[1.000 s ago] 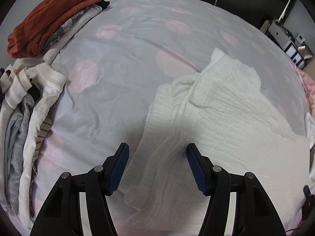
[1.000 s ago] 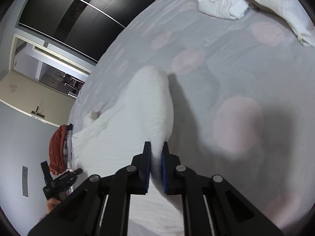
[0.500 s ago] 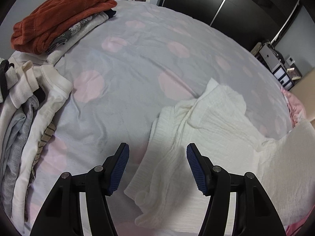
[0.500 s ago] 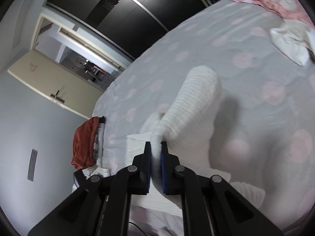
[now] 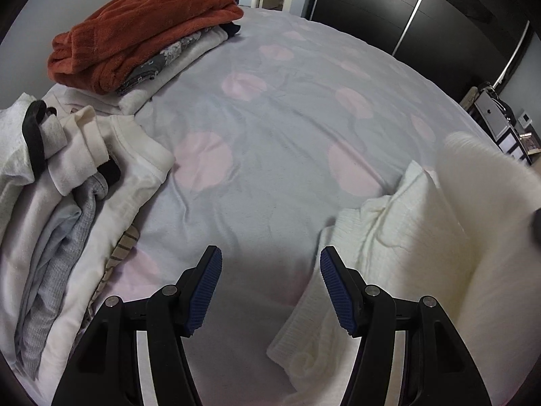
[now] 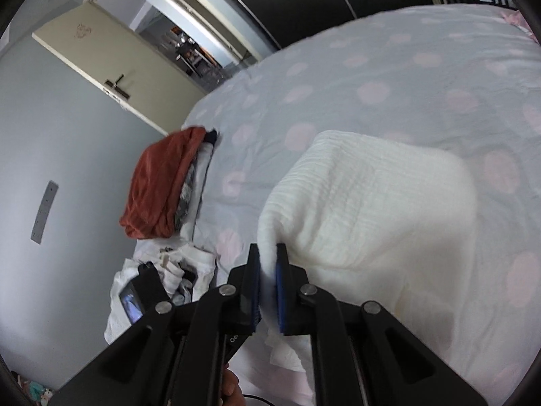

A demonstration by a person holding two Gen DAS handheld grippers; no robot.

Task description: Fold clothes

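— Where's the garment, and what has hold of it?

— My right gripper (image 6: 267, 291) is clamped on an edge of the white crinkled garment (image 6: 372, 209); the blue pads are pressed together with only the cloth between them. From that pinch the fabric rises and drapes over in a broad fold, hanging above the grey bedspread with pink dots (image 6: 389, 77). On my left wrist camera the same white crinkled garment (image 5: 409, 237) lies at the right side of the bedspread (image 5: 270, 142), bunched, with its lifted part blurred at the far right edge of the frame.

— And your left side?

— My left gripper (image 5: 270, 287) is wide open and grips nothing. It hovers over bare bedspread; its right pad (image 5: 336, 291) sits just beside the garment's near edge — whether it touches the cloth I cannot tell.

— What else is on the bed?

— At the far left, a folded stack topped by a rust-red towel (image 5: 142, 34), with a grey patterned piece and white layers under it. Nearer me on the left is a loose heap of white and grey clothes (image 5: 67, 186), with a black strap looped on top. The right wrist view shows that rust-red towel (image 6: 162, 182) too, beside the bed's edge, and my left gripper's body (image 6: 142, 294) low in the frame in front of the heap. Behind the bed stand dark wardrobe doors (image 5: 405, 10) and an open doorway (image 6: 189, 47).
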